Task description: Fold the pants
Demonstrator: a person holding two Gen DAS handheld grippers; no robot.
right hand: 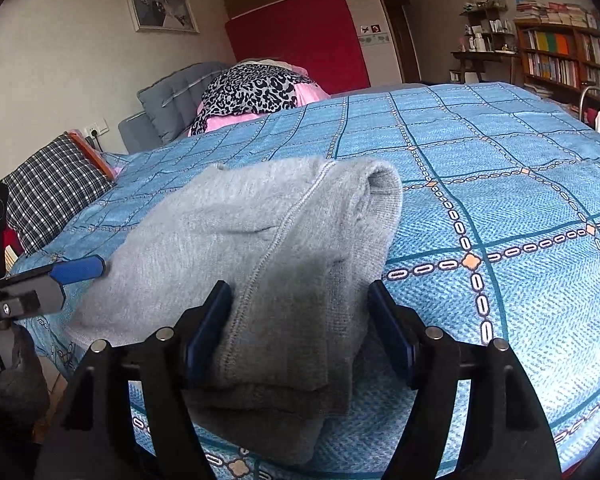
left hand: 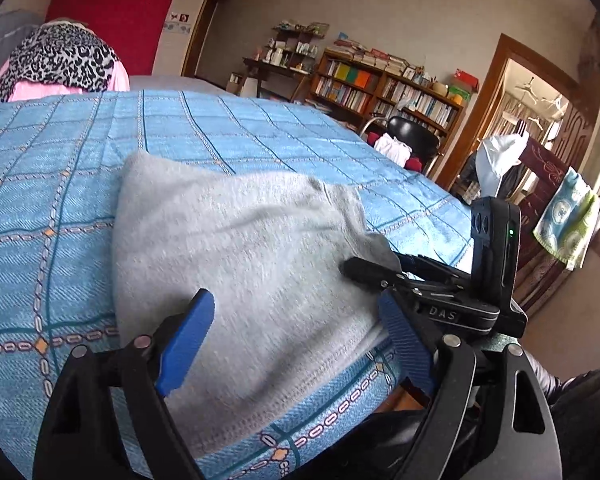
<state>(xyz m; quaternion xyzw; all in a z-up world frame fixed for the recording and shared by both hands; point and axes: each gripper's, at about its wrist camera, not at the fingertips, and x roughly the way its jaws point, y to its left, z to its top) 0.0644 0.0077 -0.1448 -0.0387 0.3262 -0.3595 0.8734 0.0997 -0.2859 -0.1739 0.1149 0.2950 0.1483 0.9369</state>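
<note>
Blue pads of right claw (right hand: 300, 332) standing wide, straddling folded grey pants (right hand: 260, 248) on bed (right hand: 500, 200), gripping nothing. Left claw (left hand: 296, 344) also gaping, empty (fold looking finished). Backing both straight out, avoiding snagging layers.

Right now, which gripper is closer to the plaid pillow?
Left. The left gripper sits at the pants' edge on the side of the plaid pillow; the right gripper straddles the pants farther away.

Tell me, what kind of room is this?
Most likely a lived-in bedroom: a bed under a blue checked cover with grey pants folded on it, pillows at its head, and a crowded bookshelf.
</note>
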